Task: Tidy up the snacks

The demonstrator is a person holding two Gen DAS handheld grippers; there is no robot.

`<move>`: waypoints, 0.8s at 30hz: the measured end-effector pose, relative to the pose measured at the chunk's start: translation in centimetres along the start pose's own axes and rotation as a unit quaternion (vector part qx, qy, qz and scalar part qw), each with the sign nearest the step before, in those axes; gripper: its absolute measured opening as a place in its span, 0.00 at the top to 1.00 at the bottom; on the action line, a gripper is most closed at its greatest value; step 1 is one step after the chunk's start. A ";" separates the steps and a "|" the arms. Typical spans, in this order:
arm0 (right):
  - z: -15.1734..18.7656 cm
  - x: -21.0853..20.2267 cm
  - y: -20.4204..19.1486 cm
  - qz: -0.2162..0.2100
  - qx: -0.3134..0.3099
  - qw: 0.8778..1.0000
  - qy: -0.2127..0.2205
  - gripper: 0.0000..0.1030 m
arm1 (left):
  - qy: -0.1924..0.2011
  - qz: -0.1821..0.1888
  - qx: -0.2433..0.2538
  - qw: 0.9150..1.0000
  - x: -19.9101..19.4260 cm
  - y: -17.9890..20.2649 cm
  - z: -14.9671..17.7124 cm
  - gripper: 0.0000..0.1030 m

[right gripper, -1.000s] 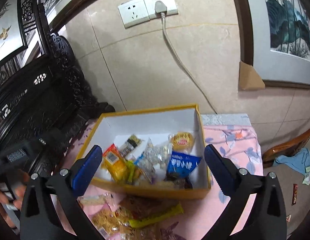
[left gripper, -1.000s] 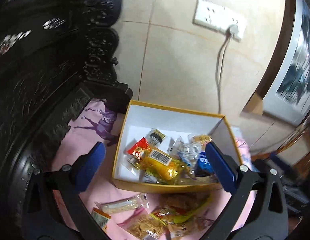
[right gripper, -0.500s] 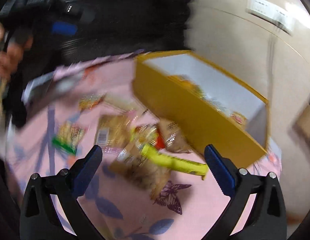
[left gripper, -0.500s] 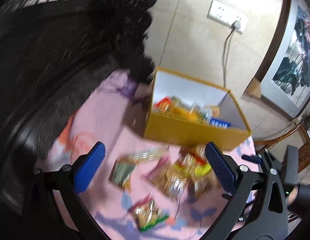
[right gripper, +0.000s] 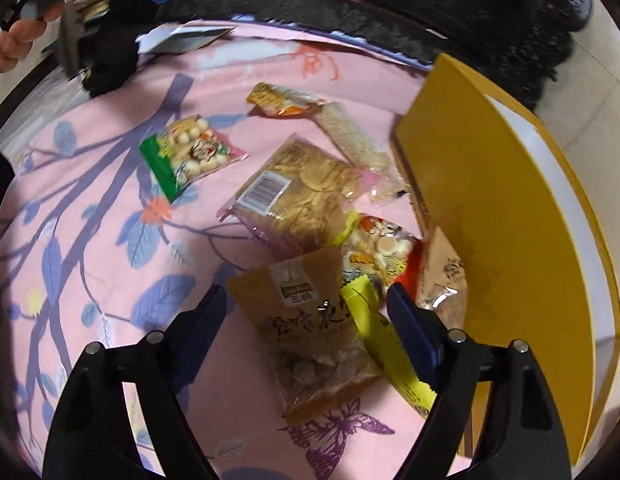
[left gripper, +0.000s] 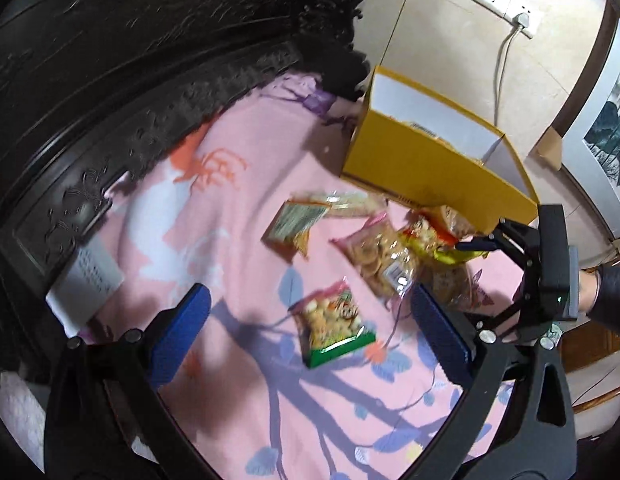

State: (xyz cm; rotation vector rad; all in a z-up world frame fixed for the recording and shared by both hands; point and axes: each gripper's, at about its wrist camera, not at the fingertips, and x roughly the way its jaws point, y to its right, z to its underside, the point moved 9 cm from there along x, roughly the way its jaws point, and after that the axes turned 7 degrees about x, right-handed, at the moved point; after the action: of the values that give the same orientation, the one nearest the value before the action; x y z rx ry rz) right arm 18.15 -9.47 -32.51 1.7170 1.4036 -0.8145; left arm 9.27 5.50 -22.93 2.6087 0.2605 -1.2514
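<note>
The left tool (left gripper: 310, 320) is open wide and holds nothing. Between its blue fingers lies a green-edged snack bag (left gripper: 333, 326) on the pink flowered cloth (left gripper: 214, 216) that covers the bench. A clear bag of round crackers (left gripper: 375, 256) lies just past it, toward 1 o'clock. An orange-and-white packet (left gripper: 296, 226) lies at 12 o'clock from the green bag. The yellow box (left gripper: 429, 164) with white inside walls stands farther off at 1 o'clock, close to the wall. More snacks are piled against its front.

The right tool (right gripper: 306, 304) is also open, a bit less wide, and grips nothing. A brown paper snack bag (right gripper: 313, 320) lies between its fingers, and a yellow-green packet (right gripper: 373, 328) sits right beside that bag at 3 o'clock. In this view the green bag (right gripper: 186, 156) is at 10 o'clock, well apart from the tool. The cracker bag (right gripper: 298, 196) is at 12 o'clock. The yellow box (right gripper: 509, 216) fills the 2 o'clock side.

Dark carved wood (left gripper: 130, 60) rises behind the cloth. A wall socket (left gripper: 503, 0) with a white cord is above the box.
</note>
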 end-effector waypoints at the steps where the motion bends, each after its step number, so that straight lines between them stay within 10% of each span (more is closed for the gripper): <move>1: 0.1 0.1 -0.2 -0.009 -0.004 1.000 -0.002 0.22 | -0.003 -0.003 0.000 1.000 0.0 -0.1 0.4 0.02; 11: 0.7 0.9 0.1 -0.037 0.043 0.998 -0.017 0.59 | -0.039 -0.003 -0.010 0.999 2.2 0.6 2.9 0.02; 24: 3.4 -5.0 -1.3 -0.049 0.297 0.953 0.032 0.61 | -0.102 -0.005 -0.047 0.994 10.1 4.0 3.9 0.02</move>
State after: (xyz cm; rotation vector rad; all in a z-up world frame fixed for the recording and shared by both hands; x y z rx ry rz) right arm 15.91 -14.73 -30.18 2.1407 1.3785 -1.3503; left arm 13.70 1.18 -32.70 2.3820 0.2885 -1.4592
